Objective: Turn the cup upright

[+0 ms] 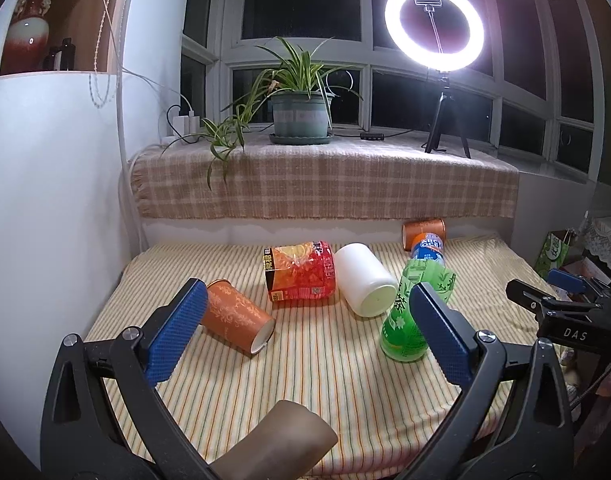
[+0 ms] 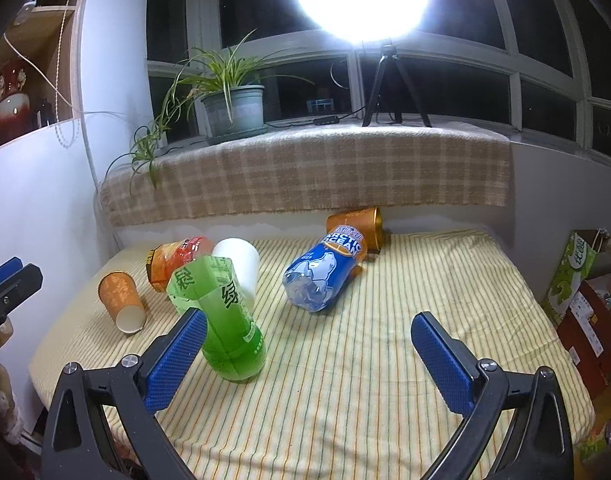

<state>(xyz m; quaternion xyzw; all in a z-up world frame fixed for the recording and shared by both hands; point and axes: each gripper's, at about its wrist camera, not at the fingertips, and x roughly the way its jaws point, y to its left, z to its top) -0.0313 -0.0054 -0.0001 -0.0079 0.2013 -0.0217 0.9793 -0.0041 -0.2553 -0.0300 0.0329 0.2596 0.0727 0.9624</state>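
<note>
**Risks before the flip: crowded table, soft cloth, light cups**

Table [image 1: 313,380], under striped cloth: soft and a bit wrinkled, so a cup set upright could stand crooked and tip again if released too early.

Several containers lying on sides, close together. Green bottle [image 2: 229,328] largest of the near ones, cut open at top, lying just beside left finger of right gripper [image 2: 309,360], prob. touching or nearly. Easy to knock it and make it roll into white cup [image 1: 365,280]. Blue bottle [image 2: 325,268] lying a bit farther, against gold can [image 2: 357,226] at the back; a push there could move both.

Red cup [image 1: 301,272] and white cup side by side in the middle, near each other; not much room for fingers between, so closing on one may shove the other.

Orange cup [image 1: 237,316], likely target: on its side at left, open mouth toward camera, just beyond left finger of left gripper [image 1: 305,332]. Paper wall thin, prob. crushes if squeezed hard; round, so could roll away if touched from one side only. Not sure which cup is meant, only a guess from position.

Brown cup [image 1: 273,440] very near left camera, partly hidden, could be hit during approach.

Both grippers: jaws wide apart, nothing held.
</note>
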